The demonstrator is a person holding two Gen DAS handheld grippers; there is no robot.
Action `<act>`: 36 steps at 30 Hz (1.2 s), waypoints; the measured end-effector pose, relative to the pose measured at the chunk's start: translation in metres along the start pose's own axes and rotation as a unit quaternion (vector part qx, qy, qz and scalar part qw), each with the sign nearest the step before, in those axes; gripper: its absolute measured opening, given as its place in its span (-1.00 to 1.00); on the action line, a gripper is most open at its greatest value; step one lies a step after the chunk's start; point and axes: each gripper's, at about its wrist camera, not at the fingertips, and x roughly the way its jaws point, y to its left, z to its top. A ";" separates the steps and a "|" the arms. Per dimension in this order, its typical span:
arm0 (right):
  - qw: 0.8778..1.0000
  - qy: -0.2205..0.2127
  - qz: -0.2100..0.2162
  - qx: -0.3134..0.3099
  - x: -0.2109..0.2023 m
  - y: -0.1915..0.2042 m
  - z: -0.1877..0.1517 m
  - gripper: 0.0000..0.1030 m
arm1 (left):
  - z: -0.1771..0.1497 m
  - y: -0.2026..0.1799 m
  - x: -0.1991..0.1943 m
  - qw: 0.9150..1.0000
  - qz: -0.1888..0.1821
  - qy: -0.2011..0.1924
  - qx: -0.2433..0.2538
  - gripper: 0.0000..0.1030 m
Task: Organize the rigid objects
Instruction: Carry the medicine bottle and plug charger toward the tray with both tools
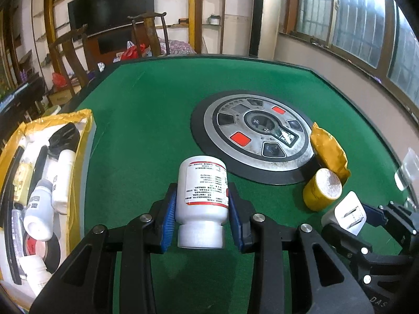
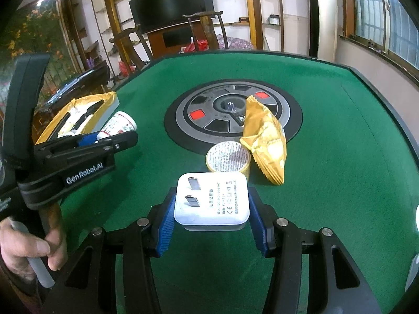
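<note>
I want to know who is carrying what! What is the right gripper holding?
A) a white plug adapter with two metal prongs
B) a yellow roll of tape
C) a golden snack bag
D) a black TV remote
A: the right gripper has its blue pads pressed on both sides of the white plug adapter, while the yellow roll of tape and the golden snack bag lie on the green table.
</note>
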 end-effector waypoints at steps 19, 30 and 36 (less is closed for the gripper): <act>0.998 -0.052 0.030 -0.018 -0.015 0.007 0.009 -0.11 | 0.000 0.000 -0.004 1.000 -0.007 -0.003 -0.004 -0.36; 0.997 -0.066 0.036 -0.020 -0.021 0.011 0.012 -0.11 | -0.002 -0.009 -0.014 0.999 -0.031 -0.009 0.001 -0.36; 0.997 -0.068 0.030 -0.017 -0.019 0.010 0.012 -0.11 | -0.005 -0.007 -0.024 1.000 -0.026 -0.017 -0.003 -0.36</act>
